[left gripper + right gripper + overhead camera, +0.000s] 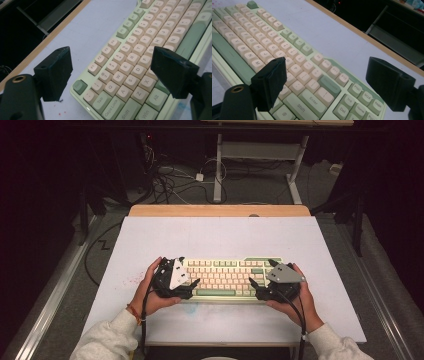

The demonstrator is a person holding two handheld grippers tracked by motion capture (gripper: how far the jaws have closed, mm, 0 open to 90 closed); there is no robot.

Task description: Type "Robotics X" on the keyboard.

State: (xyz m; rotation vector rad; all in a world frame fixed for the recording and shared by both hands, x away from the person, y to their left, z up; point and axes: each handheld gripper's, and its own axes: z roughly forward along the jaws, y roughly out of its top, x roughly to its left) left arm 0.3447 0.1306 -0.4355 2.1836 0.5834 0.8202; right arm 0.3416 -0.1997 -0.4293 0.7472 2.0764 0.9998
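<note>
A cream and pale green keyboard [226, 276] lies flat on the near half of the white table top [215, 237]. My left gripper [188, 274] hovers over its left end, open, with the jaws straddling the Esc, Tab and letter keys of the keyboard [130, 67]. Over the right end, my right gripper [262, 273] is open too, above the Enter and Shift area of the keyboard [294, 67]. Neither gripper holds anything. A hand grasps each gripper from the outside.
A wooden strip [220, 210] edges the table's far side. Beyond it stand a desk frame [260, 155] and tangled cables [165, 180] on the floor. Faint red specks [131, 280] mark the table left of the keyboard.
</note>
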